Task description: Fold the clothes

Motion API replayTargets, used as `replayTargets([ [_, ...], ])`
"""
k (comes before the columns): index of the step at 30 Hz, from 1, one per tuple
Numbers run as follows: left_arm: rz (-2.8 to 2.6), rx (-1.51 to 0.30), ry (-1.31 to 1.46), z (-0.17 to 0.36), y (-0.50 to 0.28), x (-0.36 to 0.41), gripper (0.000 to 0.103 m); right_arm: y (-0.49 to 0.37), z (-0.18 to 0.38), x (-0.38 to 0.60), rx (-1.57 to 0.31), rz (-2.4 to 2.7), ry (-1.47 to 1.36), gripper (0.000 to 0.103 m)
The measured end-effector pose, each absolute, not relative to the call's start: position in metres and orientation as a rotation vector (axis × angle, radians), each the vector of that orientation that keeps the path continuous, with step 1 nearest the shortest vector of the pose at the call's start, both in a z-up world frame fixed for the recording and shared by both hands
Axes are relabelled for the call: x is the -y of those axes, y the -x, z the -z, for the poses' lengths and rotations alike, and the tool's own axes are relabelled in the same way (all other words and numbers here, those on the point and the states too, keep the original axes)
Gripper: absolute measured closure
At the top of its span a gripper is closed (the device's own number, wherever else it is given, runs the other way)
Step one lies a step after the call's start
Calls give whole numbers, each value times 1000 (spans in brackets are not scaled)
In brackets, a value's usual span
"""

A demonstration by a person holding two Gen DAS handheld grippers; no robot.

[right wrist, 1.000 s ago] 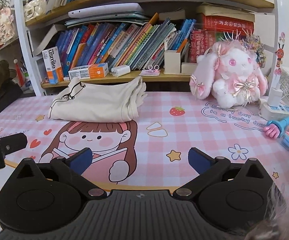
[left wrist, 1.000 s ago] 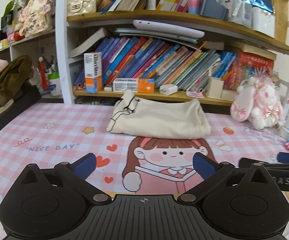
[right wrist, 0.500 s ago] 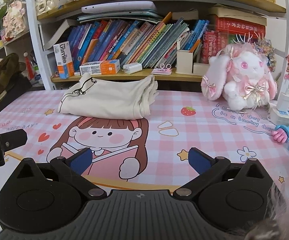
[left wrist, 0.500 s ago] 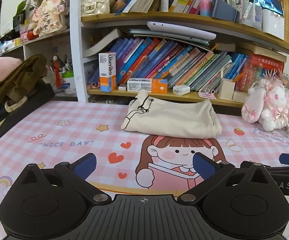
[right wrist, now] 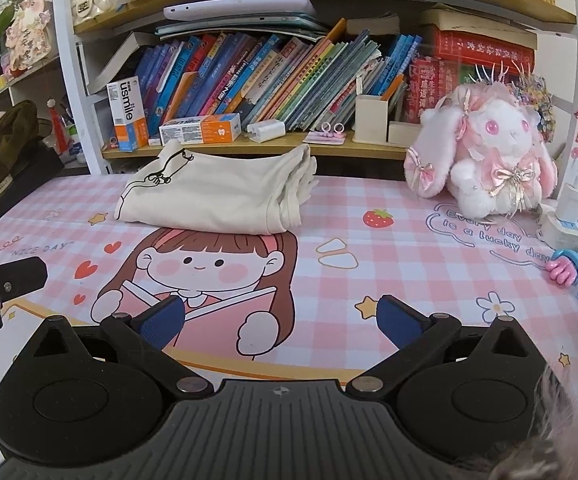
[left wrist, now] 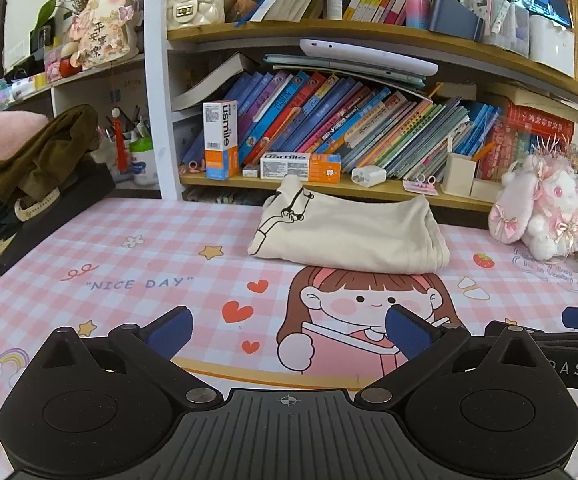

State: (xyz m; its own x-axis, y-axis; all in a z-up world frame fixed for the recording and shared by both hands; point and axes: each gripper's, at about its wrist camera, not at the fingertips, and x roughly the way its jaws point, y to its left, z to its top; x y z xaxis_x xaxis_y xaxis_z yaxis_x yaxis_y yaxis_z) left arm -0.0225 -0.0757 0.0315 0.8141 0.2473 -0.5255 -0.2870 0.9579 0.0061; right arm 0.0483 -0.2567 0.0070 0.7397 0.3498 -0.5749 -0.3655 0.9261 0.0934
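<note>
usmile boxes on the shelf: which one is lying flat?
The white-and-orange box behind the folded cloth lies flat; the other box stands upright.

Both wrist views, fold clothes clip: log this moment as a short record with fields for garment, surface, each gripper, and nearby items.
garment: cream garment, folded into a flat bundle with a black line drawing near one end
surface: pink checked desk mat with a cartoon girl print
garment position: far side of the mat, in front of the bookshelf
left gripper: open, holding nothing, apart from the garment
right gripper: open, holding nothing, apart from the garment
nearby: pink plush rabbit to the right of the garment, not touching it
</note>
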Motion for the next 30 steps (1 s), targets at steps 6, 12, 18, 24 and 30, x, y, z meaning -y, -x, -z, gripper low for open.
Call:
replayTargets([
  [6,-290,-555,72,-31,24,76,0,-49,-7,259,-631,-386,20,0],
  [12,-293,-549,70,-32,26,76,0,-48,-7,259,-628,-388,21,0],
  [18,-290,-548,62,-31,27,78,0,-47,-7,259,-624,-381,14,0],
  [24,-289,-543,44,-30,27,79,0,-44,-11,261,-600,-378,8,0],
  [30,-283,-557,59,-26,25,74,0,-45,-10,267,-602,-354,-22,0],
])
